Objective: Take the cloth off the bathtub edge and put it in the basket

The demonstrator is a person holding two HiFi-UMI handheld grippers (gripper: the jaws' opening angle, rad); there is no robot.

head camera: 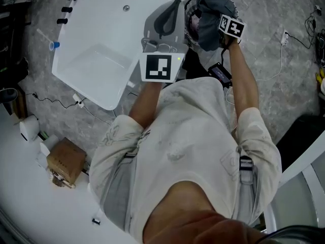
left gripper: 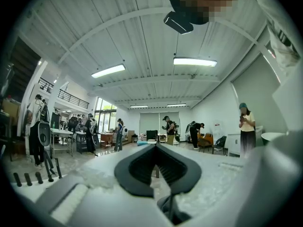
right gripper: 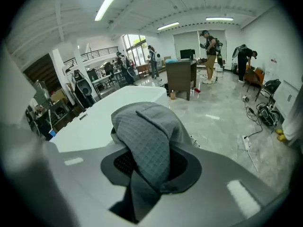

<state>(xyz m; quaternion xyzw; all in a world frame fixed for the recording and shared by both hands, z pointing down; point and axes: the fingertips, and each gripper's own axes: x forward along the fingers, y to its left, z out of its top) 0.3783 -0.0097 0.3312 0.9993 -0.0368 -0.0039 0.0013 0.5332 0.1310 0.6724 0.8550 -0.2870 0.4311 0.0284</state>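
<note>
A grey quilted cloth (right gripper: 147, 141) hangs bunched between the jaws of my right gripper (right gripper: 142, 124), which is shut on it. In the head view the cloth (head camera: 210, 17) is held up beyond the right end of the white bathtub (head camera: 96, 44), with the right gripper's marker cube (head camera: 232, 27) beside it. A dark rim (head camera: 189, 22) shows just left of the cloth; I cannot tell whether it is the basket. My left gripper (head camera: 172, 9) is raised beside the tub's end, its jaws (left gripper: 156, 146) shut with their tips together and nothing between them.
A cardboard box (head camera: 66, 159) and a white counter lie at the lower left. Cables and a power strip (head camera: 284, 34) lie on the grey floor at the right. A dark cabinet (right gripper: 180, 77) and several people stand in the hall behind the bathtub (right gripper: 109, 117).
</note>
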